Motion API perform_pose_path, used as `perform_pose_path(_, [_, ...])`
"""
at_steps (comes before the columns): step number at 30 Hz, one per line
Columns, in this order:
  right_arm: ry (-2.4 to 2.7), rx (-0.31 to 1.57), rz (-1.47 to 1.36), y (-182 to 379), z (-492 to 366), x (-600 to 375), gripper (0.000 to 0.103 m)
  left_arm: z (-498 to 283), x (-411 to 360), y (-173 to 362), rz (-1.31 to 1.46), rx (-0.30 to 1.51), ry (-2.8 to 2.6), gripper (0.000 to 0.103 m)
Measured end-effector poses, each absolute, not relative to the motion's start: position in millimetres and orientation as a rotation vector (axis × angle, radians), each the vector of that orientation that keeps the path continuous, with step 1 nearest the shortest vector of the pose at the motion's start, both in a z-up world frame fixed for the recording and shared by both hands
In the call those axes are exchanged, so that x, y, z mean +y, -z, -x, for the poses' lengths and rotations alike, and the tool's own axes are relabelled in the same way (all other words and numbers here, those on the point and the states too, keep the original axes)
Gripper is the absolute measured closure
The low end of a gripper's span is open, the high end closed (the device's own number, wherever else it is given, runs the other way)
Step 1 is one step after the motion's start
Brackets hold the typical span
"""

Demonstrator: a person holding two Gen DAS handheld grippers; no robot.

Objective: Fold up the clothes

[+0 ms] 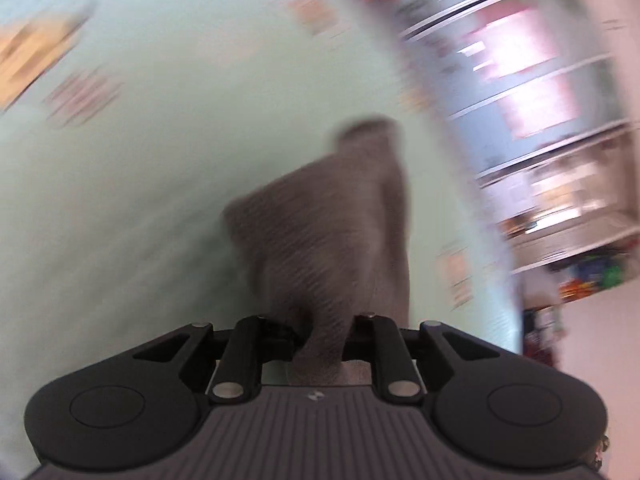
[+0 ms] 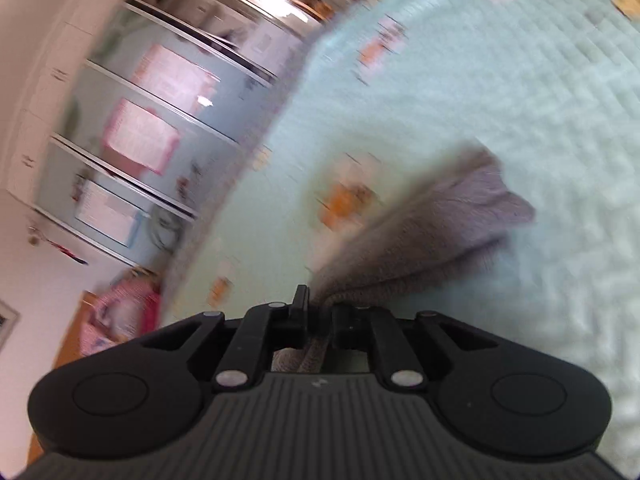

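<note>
A grey knit garment hangs from my left gripper, whose jaws are shut on a bunch of its fabric; the cloth trails away over a pale green bedspread. In the right wrist view the same grey garment stretches up and to the right from my right gripper, which is shut on its rolled edge. Both views are blurred by motion. The fingertips of both grippers are mostly hidden by the cloth.
The pale green bedspread carries small orange and pink printed patches. White shelves with pink items stand beyond the bed's edge, also shown as white shelves in the right wrist view. A pink-red cloth lies low by the bed.
</note>
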State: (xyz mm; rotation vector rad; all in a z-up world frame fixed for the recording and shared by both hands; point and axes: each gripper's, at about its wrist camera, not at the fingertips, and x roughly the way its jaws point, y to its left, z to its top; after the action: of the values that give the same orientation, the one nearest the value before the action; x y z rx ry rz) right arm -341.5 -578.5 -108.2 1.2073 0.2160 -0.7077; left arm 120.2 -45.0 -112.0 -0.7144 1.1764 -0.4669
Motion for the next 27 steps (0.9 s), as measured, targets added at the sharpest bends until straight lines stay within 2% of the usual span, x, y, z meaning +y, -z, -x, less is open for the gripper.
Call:
perform_pose_path(3, [0.781,0.221,-1.314,122.0,367.4,-560.5,0.076,-105.8,-15.6,119.8,0.824,1.151,0.478,0.076])
perform_pose_path(5, [0.777,0.171,-1.301,106.9,380.3,-543.1,0.069,-99.9,-3.9,111.5,0.856,1.117,0.498,0.075])
perform_pose_path(8, [0.668,0.164,-1.193,73.1,375.0,-509.3,0.069,-90.9,-0.4,93.6,0.842,1.081,0.547,0.069])
perform_pose_path(10, [0.483,0.209,-1.103,55.1,350.4,-480.6,0.066,-83.6,-3.2,83.9,0.802,1.059,0.576,0.066])
perform_pose_path(12, [0.282,0.294,-1.009,49.7,306.2,-446.2,0.051,-76.2,-7.6,80.9,0.787,1.054,0.600,0.066])
perform_pose_path(14, [0.140,0.388,-0.865,50.2,257.9,-406.6,0.048,-70.5,-11.6,82.1,0.783,1.066,0.621,0.066])
perform_pose_path(19, [-0.014,0.547,-0.434,73.3,158.0,-316.7,0.047,-61.2,-18.6,86.7,0.737,1.109,0.658,0.066])
perform_pose_path(21, [-0.029,0.553,-0.386,83.9,137.7,-305.3,0.047,-54.9,-23.9,85.6,0.703,1.115,0.671,0.066])
perform_pose_path(27, [-0.036,0.517,-0.288,94.9,106.0,-293.6,0.047,-41.5,-44.5,88.3,0.551,1.117,0.689,0.057])
